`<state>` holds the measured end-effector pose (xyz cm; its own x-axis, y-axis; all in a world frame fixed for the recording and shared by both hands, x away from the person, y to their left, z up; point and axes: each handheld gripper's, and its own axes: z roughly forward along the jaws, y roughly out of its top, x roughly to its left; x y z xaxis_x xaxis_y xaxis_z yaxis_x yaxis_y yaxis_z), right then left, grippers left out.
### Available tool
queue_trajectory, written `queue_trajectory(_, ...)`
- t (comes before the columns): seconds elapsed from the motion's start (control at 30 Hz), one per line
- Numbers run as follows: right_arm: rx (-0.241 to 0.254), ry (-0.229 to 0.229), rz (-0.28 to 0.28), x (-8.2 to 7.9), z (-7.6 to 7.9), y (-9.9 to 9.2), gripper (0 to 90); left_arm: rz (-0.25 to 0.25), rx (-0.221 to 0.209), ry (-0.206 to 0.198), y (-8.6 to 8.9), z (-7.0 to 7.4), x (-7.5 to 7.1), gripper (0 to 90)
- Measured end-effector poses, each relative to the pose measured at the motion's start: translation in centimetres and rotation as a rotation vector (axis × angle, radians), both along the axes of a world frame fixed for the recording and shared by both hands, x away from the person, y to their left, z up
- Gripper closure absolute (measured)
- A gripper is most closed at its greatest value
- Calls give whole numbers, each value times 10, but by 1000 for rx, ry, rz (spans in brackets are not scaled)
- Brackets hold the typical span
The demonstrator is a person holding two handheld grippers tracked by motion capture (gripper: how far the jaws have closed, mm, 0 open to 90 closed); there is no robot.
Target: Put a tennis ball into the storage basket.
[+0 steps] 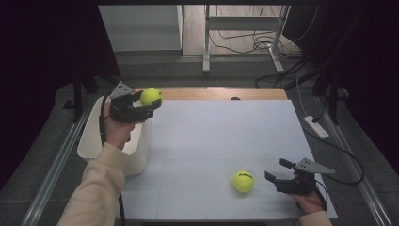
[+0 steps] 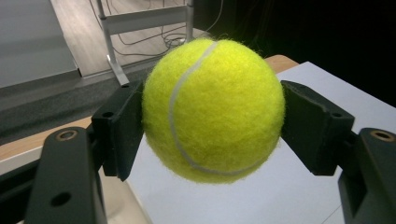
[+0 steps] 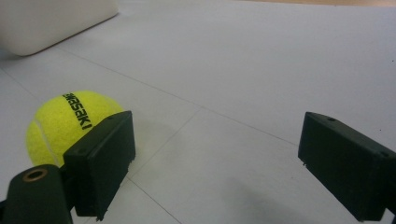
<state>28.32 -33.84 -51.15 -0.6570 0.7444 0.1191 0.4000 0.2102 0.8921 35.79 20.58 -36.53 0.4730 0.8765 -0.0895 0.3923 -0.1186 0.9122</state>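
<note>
held ball (image 2: 213,105): yellow-green felt, pale curved seam | second ball (image 1: 243,181): yellow-green, black lettering | grippers (image 1: 141,104) (image 1: 277,172): black, grey top plates | table (image 1: 211,136): white, thin grid lines, wooden far edge | bin (image 1: 89,141): white | sleeve (image 1: 94,188): cream
</note>
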Motion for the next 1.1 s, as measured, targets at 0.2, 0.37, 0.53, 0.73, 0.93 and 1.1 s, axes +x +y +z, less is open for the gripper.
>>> queue_trajectory(0.2, 3, -1, -1, 0, 0, 0, 110, 17, 0, 0, 5, -1, 0, 274)
queue_trajectory(0.37, 1, 0, -1, 0, 0, 0, 111, 31, 2, 1, 10, -1, 0, 274)
queue_trajectory(0.53, 0, 0, -2, 0, 0, 0, 111, 47, 1, 5, 15, -2, 1, 274)
queue_trajectory(0.73, 1, -3, -2, 0, 0, 0, 111, 73, 8, 15, 23, -4, 3, 274)
queue_trajectory(0.93, 3, -4, -3, 0, 0, 0, 111, 95, 11, 24, 30, -5, 6, 274)
queue_trajectory(1.1, 3, -5, -2, 0, 0, 0, 110, 114, 16, 29, 36, -6, 7, 274)
